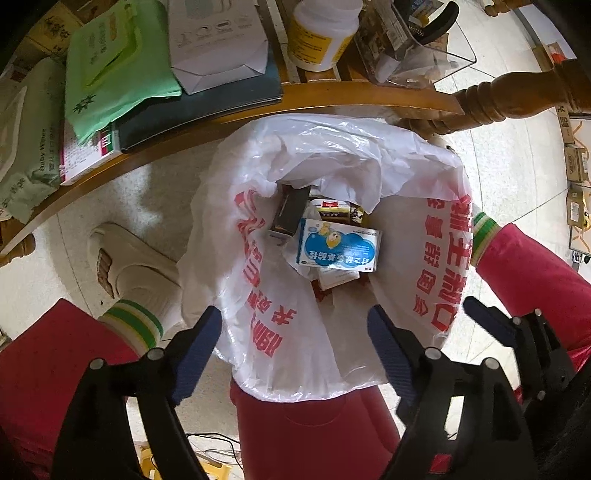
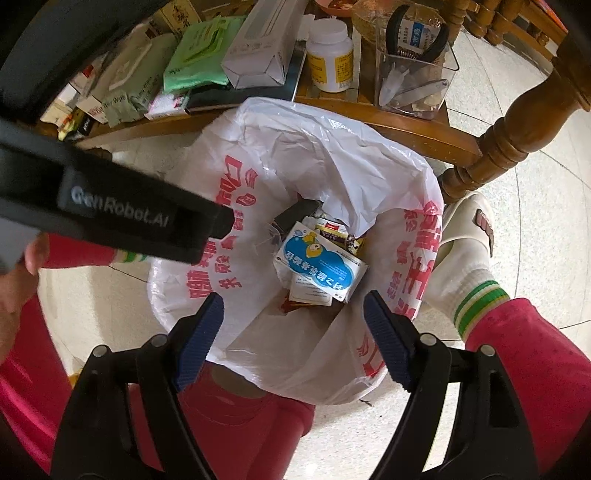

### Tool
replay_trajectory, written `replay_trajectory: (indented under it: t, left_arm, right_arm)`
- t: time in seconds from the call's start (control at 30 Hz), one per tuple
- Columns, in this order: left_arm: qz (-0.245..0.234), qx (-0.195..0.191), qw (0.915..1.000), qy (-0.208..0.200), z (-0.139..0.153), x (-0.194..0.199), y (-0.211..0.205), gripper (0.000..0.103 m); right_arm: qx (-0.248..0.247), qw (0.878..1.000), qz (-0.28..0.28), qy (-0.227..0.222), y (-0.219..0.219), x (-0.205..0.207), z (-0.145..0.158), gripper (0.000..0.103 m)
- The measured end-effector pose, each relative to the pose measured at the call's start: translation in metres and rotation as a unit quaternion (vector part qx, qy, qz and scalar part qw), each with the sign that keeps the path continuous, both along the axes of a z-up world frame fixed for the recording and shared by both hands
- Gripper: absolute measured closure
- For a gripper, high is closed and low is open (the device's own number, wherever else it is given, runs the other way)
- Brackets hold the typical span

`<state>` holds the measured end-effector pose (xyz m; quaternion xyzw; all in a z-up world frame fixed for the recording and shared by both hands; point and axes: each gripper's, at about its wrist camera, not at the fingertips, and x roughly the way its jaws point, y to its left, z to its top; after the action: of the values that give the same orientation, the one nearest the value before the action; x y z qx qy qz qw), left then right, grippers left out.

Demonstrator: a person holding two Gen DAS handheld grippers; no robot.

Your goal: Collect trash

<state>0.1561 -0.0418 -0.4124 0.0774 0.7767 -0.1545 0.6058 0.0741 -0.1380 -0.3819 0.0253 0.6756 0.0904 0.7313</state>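
**White bag holds the trash, both grippers hang empty above it**

White plastic with red print lines the bin (image 1: 332,155), and it fills the middle of both wrist views. I hold my left gripper (image 1: 295,347) over the near rim of the bag, at the lower centre of its frame. Its jaws stand wide apart and nothing is between the blue pads. My right gripper (image 2: 293,336) hangs the same way at the lower centre of its own frame, also released and empty.

Deep in the bag, straight below the two grippers, lies the blue and white box (image 1: 338,245), on top of other small cartons. It is at the centre of the frame, just above my fingertips in the picture. Its long axis runs nearly left to right, a little tilted down to the right. A dark box (image 1: 291,214) stands beside it, to the upper left.

More clutter waits on the wooden table (image 1: 369,98) at the top of the frame: a green wipes pack (image 1: 110,70), a white carton (image 1: 218,40) and a pill bottle (image 1: 321,33). I judge that the next pick is up there, away from the bag. The green pack sits toward the upper left, so my left gripper seems the nearer one for it, though I cannot be sure which item counts as trash.
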Motion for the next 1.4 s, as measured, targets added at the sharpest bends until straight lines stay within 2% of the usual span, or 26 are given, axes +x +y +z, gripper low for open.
replay_trajectory:
  t: [0.17,0.3,0.4,0.5,0.67,0.9,1.07,1.23,1.4]
  left_arm:
    - [0.012,0.01,0.9998,-0.016,0.013,-0.005,0.012,0.024]
    - [0.043,0.034,0.9966,-0.061,0.037,-0.011,0.028,0.024]
    - [0.061,0.03,0.9933,-0.093,0.06,-0.021,0.039,0.023]
    - [0.079,0.02,0.9909,-0.108,0.075,-0.033,0.047,0.022]
    - [0.075,0.01,0.987,-0.141,0.101,-0.056,0.044,0.022]
    - [0.076,-0.004,0.9795,-0.186,0.136,-0.076,0.044,0.021]
    - [0.08,-0.002,0.97,-0.23,0.16,-0.087,0.043,0.021]
    - [0.094,-0.01,0.9557,-0.279,0.191,-0.098,0.047,0.021]
    - [0.11,-0.017,0.9375,-0.33,0.226,-0.109,0.051,0.019]
  right_arm:
    - [0.0,1.0,-0.01,-0.014,-0.004,-0.003,0.017,0.026]
    - [0.002,0.999,-0.026,-0.039,-0.01,-0.01,0.044,0.019]
    - [0.005,0.996,-0.042,-0.075,-0.014,-0.017,0.073,0.014]
    - [0.004,0.992,-0.057,-0.11,-0.017,-0.021,0.101,0.008]
    - [0.01,0.989,-0.067,-0.129,-0.015,-0.024,0.128,0.007]
    - [0.011,0.986,-0.075,-0.151,-0.017,-0.039,0.149,0.007]
    - [0.01,0.981,-0.079,-0.175,-0.016,-0.051,0.169,0.007]
    - [0.02,0.975,-0.096,-0.198,-0.016,-0.06,0.191,0.007]
    - [0.008,0.963,-0.098,-0.253,-0.009,-0.075,0.224,0.007]
